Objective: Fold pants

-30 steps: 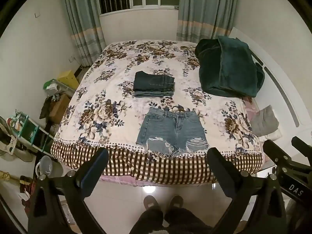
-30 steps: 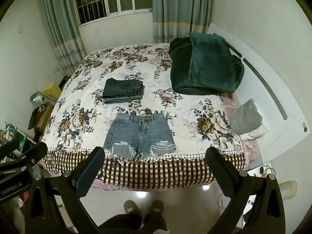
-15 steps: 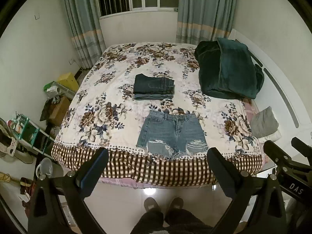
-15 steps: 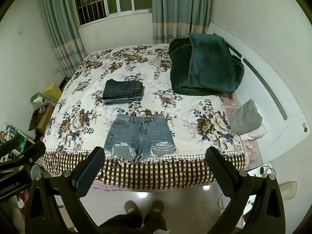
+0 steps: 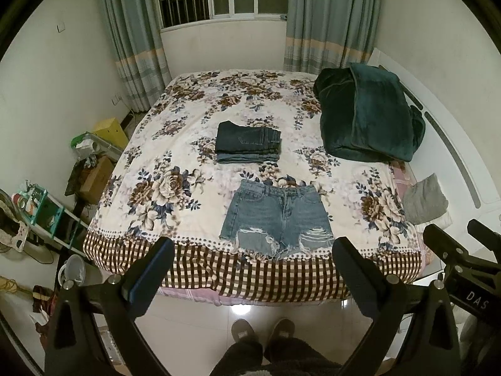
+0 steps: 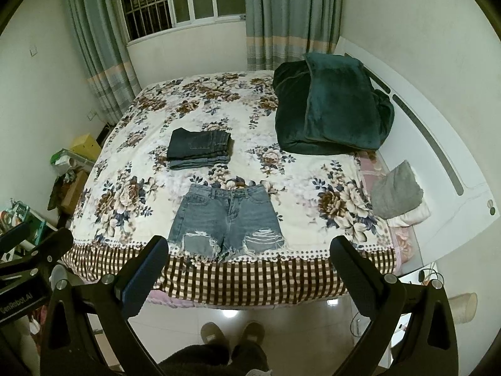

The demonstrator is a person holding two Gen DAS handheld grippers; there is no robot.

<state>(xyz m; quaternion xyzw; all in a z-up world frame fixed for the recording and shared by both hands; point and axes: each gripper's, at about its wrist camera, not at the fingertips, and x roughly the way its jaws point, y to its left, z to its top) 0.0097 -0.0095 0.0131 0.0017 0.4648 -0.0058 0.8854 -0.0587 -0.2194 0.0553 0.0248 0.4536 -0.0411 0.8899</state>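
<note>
Both cameras have drawn slightly back from the bed since a second ago, while nothing on it has shifted. Light blue ripped denim shorts [image 5: 277, 219] [image 6: 228, 219] lie flat and unfolded at the near edge of the floral bedspread [image 5: 162, 185] [image 6: 125, 194]. Just beyond sits a stack of folded dark jeans [image 5: 248, 146] [image 6: 199, 148]. Left gripper [image 5: 253, 268] and right gripper [image 6: 249, 266] hover spread wide, empty, short of the bed.

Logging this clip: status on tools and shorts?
Left tool, right tool open, empty, off the bed. Light-blue ripped denim shorts flat, unfolded. Nothing in the way.
</note>
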